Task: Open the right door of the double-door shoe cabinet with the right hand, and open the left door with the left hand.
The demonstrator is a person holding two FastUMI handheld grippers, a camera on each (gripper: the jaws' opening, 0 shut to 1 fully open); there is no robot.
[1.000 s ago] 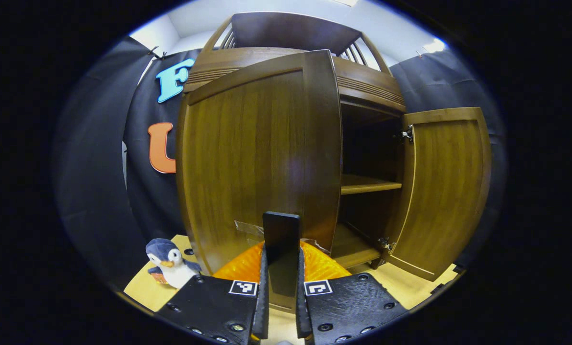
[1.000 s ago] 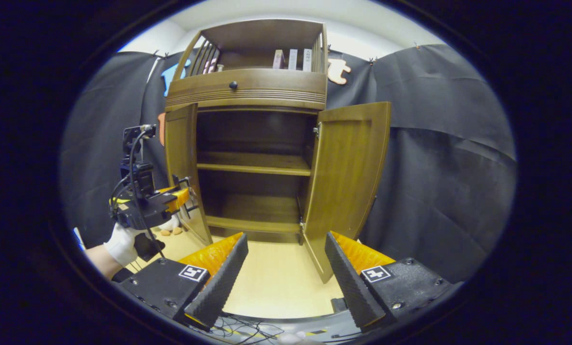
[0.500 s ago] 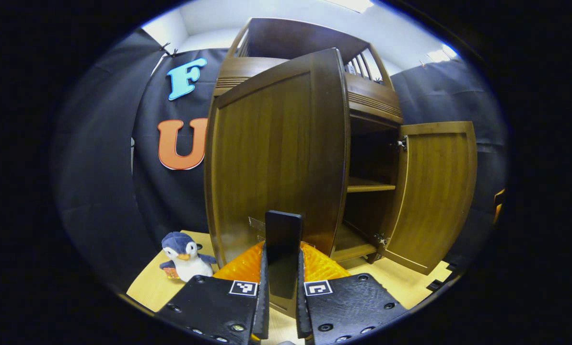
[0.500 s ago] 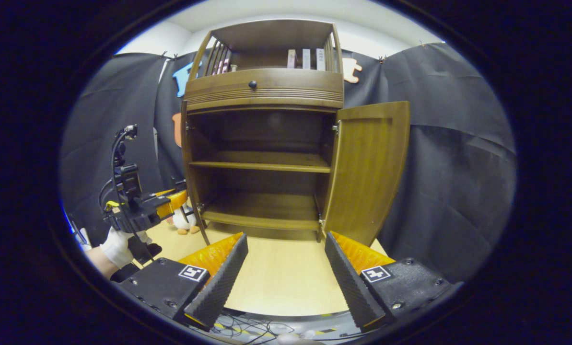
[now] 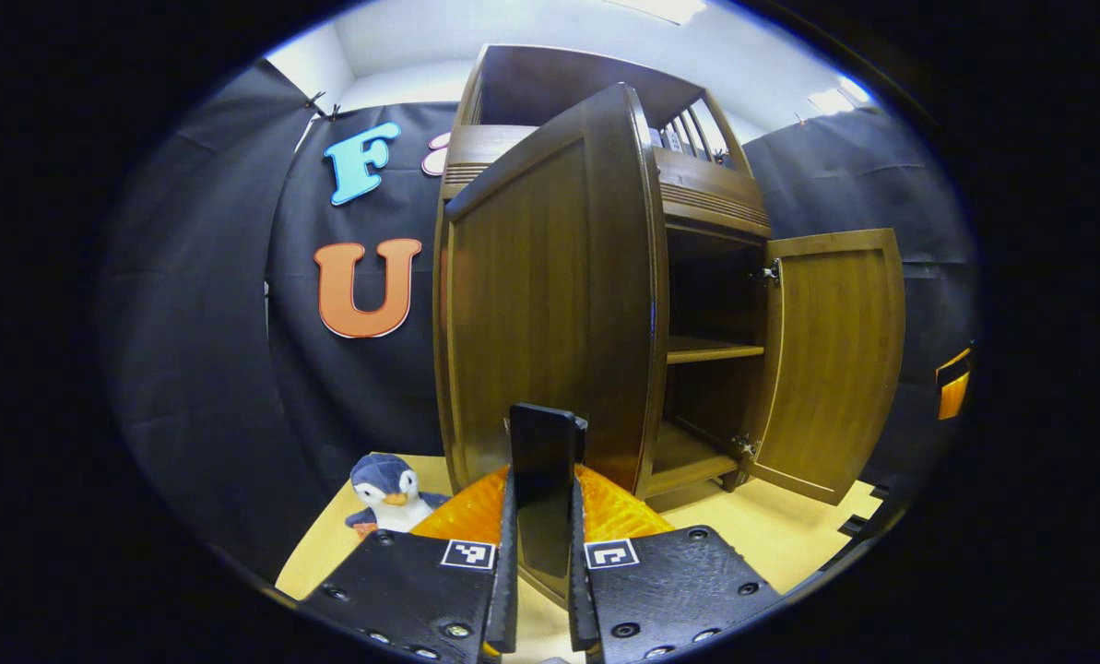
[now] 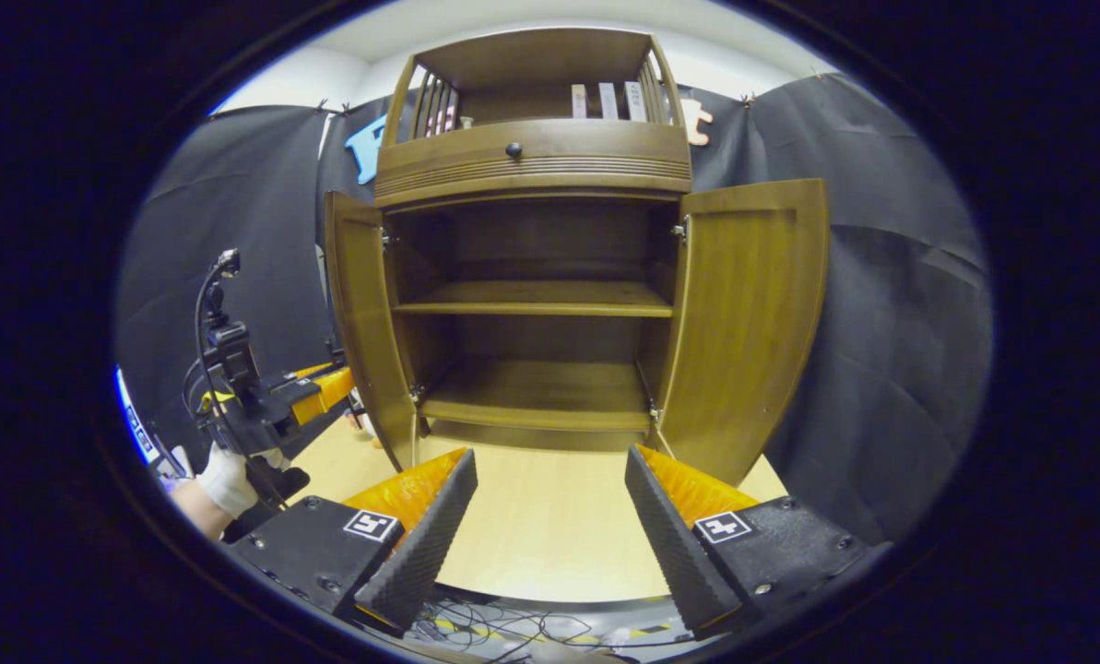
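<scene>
At the far left of the right gripper view, a gloved hand [image 6: 227, 475] holds the left gripper [image 6: 342, 380] against the lower edge of the left door [image 6: 362, 314] of the shoe cabinet [image 6: 531, 166]. In the left gripper view, that gripper [image 5: 542, 553] has its fingers pressed onto a dark handle [image 5: 542, 461] at the bottom of the left door [image 5: 550, 304], pinching it. A toy penguin [image 5: 385, 491] sits on the pale wooden counter [image 5: 789, 535] just left of the door. Compared with a second ago, the left door has swung farther outward and now stands wide open, showing more of the black wall behind it. In the middle, the cabinet's inside shows one shelf [image 6: 536, 300] and a bottom board, both bare. Above them is a drawer with a round knob [image 6: 514, 148]. On the right, the right door [image 6: 748, 314] stands fully open, much as it did a second ago. At the bottom of the right gripper view, the right gripper [image 6: 550, 516] is spread wide, holding nothing, well apart from the cabinet above the counter [image 6: 550, 526].
</scene>
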